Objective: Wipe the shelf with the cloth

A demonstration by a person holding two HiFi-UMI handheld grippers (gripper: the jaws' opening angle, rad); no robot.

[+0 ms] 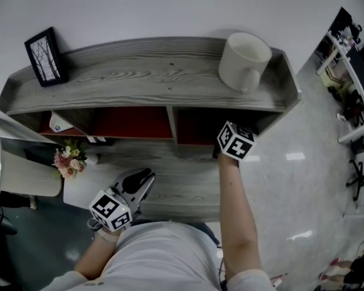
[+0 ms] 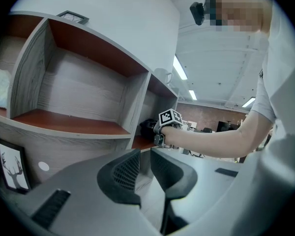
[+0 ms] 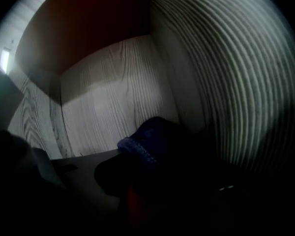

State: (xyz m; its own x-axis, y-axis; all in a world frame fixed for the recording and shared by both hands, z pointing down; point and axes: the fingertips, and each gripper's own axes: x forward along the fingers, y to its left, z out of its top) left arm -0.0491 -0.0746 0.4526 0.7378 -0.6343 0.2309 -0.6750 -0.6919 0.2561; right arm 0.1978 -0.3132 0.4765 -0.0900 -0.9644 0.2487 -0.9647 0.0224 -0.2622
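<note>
The grey wooden shelf unit (image 1: pixel 145 71) has red-lined compartments under its top board. My right gripper (image 1: pixel 235 141) reaches into the right compartment, its jaws hidden there in the head view. In the right gripper view it (image 3: pixel 152 181) is shut on a dark blue cloth (image 3: pixel 155 136), which lies bunched close to the compartment's back corner. The left gripper view shows the right gripper's marker cube (image 2: pixel 169 118) and the dark cloth (image 2: pixel 147 128) inside that compartment. My left gripper (image 1: pixel 138 183) hangs over the lower grey board, apart from the cloth. Its jaws (image 2: pixel 145 168) stand almost together with nothing between them.
A white mug (image 1: pixel 244 59) stands on the top board at the right, a black picture frame (image 1: pixel 45 56) at the left. A white object (image 1: pixel 60 123) lies in the left compartment. A small flower bunch (image 1: pixel 70 158) sits on the lower board's left end.
</note>
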